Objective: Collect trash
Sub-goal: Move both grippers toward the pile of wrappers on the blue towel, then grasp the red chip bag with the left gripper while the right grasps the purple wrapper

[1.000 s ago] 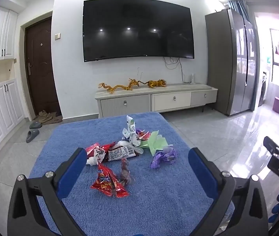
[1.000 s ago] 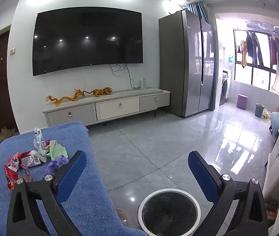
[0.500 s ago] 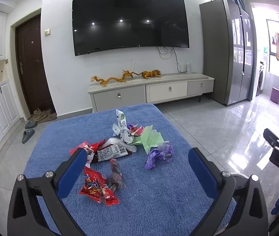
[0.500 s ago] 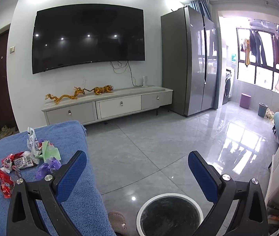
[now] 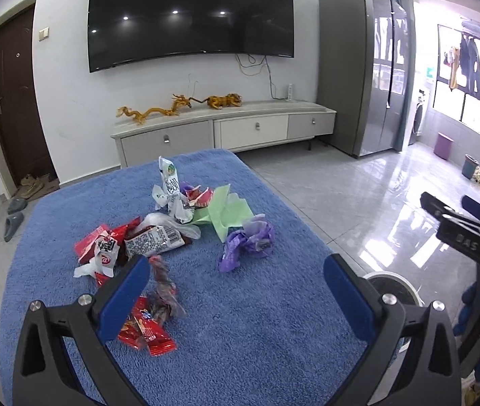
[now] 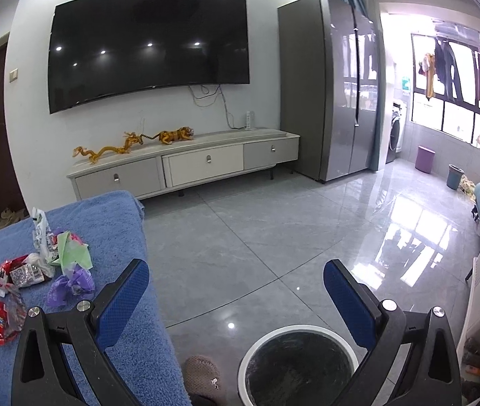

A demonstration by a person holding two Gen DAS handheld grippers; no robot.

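Step in hand, as judged: the approach, w/ no trash collected yet. The left gripper (image 5: 235, 291) hangs over the near part of the blue-towelled worktop (image 5: 273, 338), fingers spread wide and holding nothing. Between and just past them lies the trash pile. Closest is a red snack packet (image 5: 145, 330), partly hidden behind the left finger, w/ a twisted dark wrapper (image 5: 164, 287) lying against it. Further in: a purple crumpled wrapper (image 5: 246, 243), green paper (image 5: 226, 215), a brown-and-white labelled packet (image 5: 153, 242), a red-and-white wrapper (image 5: 103, 247) and a tall white pouch (image 5: 169, 182) standing up at the far side. All pieces sit loosely bunched, some overlapping, roughly mid-worktop.

The right gripper (image 6: 236, 299) is off the worktop's right edge, above the tiled floor, also wide and empty. Directly below it stands the bin (image 6: 299, 363), white-rimmed w/ a dark liner, mouth open; nothing clearly visible inside. A slippered foot (image 6: 202, 375) shows beside the bin.

Next move probably falls to the left gripper: drop lower and centre on one piece, likely the red packet or the twisted wrapper since they're nearest, then close. The wrappers look thin and flat on soft pile, so the fingers would need to press into the towel to catch an edge w/o snagging fabric. Then carry right to the bin, which sits near the worktop's corner.
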